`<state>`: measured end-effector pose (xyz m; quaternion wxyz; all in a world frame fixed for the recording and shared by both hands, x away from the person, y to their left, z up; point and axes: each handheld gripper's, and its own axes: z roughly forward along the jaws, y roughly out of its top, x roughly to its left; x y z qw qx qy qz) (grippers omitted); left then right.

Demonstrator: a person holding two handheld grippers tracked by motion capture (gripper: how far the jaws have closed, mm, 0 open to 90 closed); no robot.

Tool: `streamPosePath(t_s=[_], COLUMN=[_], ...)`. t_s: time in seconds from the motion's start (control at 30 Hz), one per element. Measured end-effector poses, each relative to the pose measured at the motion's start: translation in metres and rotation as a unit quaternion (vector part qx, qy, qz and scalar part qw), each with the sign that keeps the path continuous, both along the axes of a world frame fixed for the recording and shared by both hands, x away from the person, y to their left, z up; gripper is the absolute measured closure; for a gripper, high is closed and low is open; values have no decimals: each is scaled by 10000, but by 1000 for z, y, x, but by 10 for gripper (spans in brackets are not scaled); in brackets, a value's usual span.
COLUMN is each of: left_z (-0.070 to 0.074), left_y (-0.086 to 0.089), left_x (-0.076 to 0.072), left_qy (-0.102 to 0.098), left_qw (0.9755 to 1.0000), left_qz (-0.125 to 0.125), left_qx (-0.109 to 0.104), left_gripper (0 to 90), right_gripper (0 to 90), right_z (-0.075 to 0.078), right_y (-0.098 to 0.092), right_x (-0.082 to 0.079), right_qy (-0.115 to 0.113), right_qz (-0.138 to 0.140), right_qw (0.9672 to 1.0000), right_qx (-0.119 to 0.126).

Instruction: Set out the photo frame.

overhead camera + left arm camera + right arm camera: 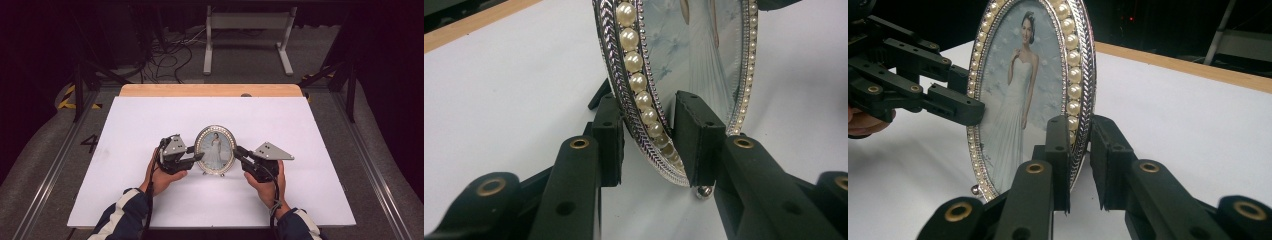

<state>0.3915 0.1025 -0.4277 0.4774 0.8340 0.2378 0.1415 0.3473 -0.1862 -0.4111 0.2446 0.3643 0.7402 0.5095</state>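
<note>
Black tools clench one upright oval picture frame (215,149) between them: left tool (196,156) on its left rim, right tool (239,152) on its right.

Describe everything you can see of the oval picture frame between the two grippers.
The oval picture frame stands upright near the middle of the white table, on small ball feet. Its rim looks like silvery metal with a braided edge and a ring of pearl-like beads. It holds a photo of a person in a white gown. The left hand-held gripper closes over one side rim, the right hand-held gripper over the opposite rim, one jaw in front and one behind.
</note>
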Motion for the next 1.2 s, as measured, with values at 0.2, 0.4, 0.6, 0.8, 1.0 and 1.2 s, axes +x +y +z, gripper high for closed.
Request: streamPosePath(t_s=[0.2, 0.4, 0.6, 0.8, 1.0, 1.2], left_z=[0, 0, 2, 2, 2, 3], left_y=[0, -1, -1, 4, 4, 4], left_x=[-1, -3, -7, -12, -13, -13], left_qy=[-15, -72, -241, -327, -352, -373], left_qw=[10000, 9999, 9995, 9991, 9990, 9989], left_qz=[25, 61, 72, 41, 55, 46], left_qx=[38, 51, 170, 247, 264, 287], left_gripper=[658, 655, 643, 637, 649, 652], right_gripper=[788, 786, 787, 794, 802, 807], right_z=[1, 1, 1, -3, -4, -3], right_y=[0, 0, 1, 2, 2, 2], right_x=[4, 4, 1, -2, -2, -1], right_qy=[21, 23, -61, -66, -23, -35], right_qz=[60, 60, 62, 91, 117, 128], right_qw=[10000, 10000, 9997, 9988, 9984, 9981], right_qx=[-22, -57, -248, -487, -553, -602])
